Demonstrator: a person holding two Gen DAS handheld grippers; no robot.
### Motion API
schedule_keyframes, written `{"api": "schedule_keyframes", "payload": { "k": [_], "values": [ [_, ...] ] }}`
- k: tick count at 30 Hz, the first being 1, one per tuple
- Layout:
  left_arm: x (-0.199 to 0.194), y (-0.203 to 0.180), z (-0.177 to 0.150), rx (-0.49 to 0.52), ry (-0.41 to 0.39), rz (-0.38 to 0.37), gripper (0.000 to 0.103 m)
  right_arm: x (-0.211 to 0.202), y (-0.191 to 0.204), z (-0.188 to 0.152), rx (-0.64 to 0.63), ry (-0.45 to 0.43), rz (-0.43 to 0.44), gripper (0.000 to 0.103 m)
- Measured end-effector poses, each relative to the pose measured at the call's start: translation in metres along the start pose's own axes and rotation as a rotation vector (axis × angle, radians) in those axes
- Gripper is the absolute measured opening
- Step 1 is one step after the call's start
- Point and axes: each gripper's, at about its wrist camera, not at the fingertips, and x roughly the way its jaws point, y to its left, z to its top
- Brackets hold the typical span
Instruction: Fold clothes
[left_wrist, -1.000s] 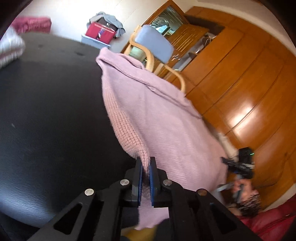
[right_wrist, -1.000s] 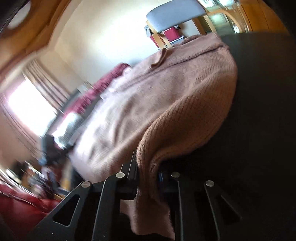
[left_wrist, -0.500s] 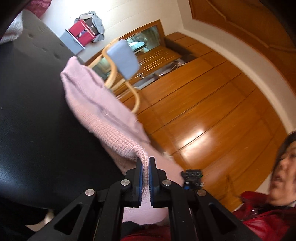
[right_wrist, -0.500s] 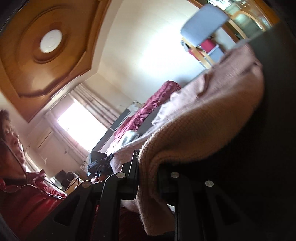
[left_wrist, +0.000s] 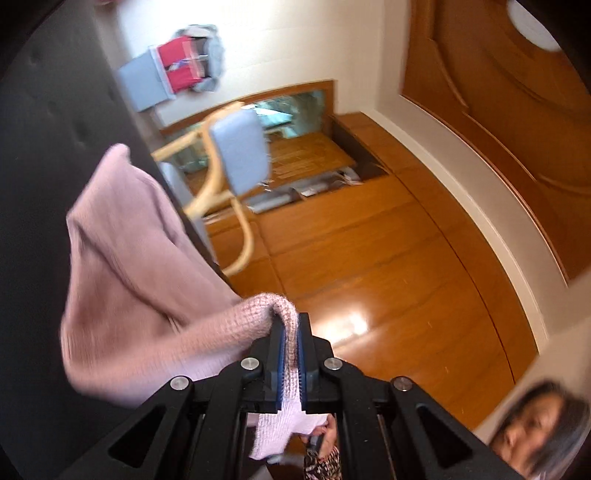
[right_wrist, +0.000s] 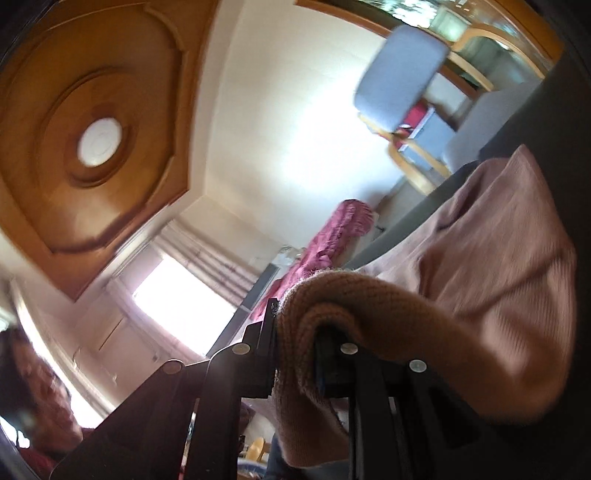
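A pink knitted sweater (left_wrist: 140, 280) hangs lifted off the black padded surface (left_wrist: 40, 155), stretched between both grippers. In the left wrist view my left gripper (left_wrist: 290, 332) is shut on a thin fold of the sweater's edge, and the knit trails down behind the pads. In the right wrist view the sweater (right_wrist: 491, 280) bulges to the right, and my right gripper (right_wrist: 295, 336) is shut on a thick bunched roll of it. Both views are strongly tilted and blurred. The far end of the sweater still rests on the black surface (right_wrist: 569, 122).
A wooden armchair with a grey-blue cushion (left_wrist: 236, 151) stands beyond the surface, near a red box (left_wrist: 181, 66) on a grey stand. Wooden panelling (left_wrist: 388, 258) fills the right side. A person (left_wrist: 539, 428) is at the lower right. A bright window (right_wrist: 184, 299) and red bedding (right_wrist: 332, 236) are visible.
Both grippers have risen and rolled, lifting the sweater off the black surface and bunching it up. The views have swung toward the wall and ceiling. Both grips are unchanged.
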Motion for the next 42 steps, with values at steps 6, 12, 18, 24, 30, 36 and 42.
{"api": "schedule_keyframes", "payload": {
  "k": [6, 12, 18, 24, 30, 36, 42],
  "values": [
    [0.057, 0.073, 0.043, -0.138, 0.005, 0.167, 0.004, 0.037, -0.085, 0.039, 0.208, 0.008, -0.149, 0.017],
    [0.072, 0.105, 0.047, -0.223, 0.045, 0.153, 0.004, 0.046, -0.124, 0.045, 0.342, 0.011, -0.176, 0.015],
    [0.079, 0.099, 0.042, -0.292, 0.122, 0.083, 0.018, 0.053, -0.11, 0.042, 0.357, 0.142, -0.147, 0.033],
    [0.106, 0.096, 0.04, -0.35, 0.237, 0.095, 0.017, 0.086, -0.089, 0.047, 0.25, 0.327, -0.197, 0.047],
    [0.124, 0.101, 0.064, -0.439, 0.121, -0.027, 0.012, 0.108, -0.097, 0.078, 0.258, 0.267, -0.181, 0.021],
    [0.132, 0.128, 0.095, -0.482, -0.047, 0.038, 0.015, 0.094, -0.163, 0.112, 0.46, -0.027, -0.214, 0.035],
    [0.137, 0.115, 0.099, -0.323, -0.039, 0.114, 0.015, 0.092, -0.149, 0.115, 0.308, -0.029, -0.223, 0.04]
  ]
}}
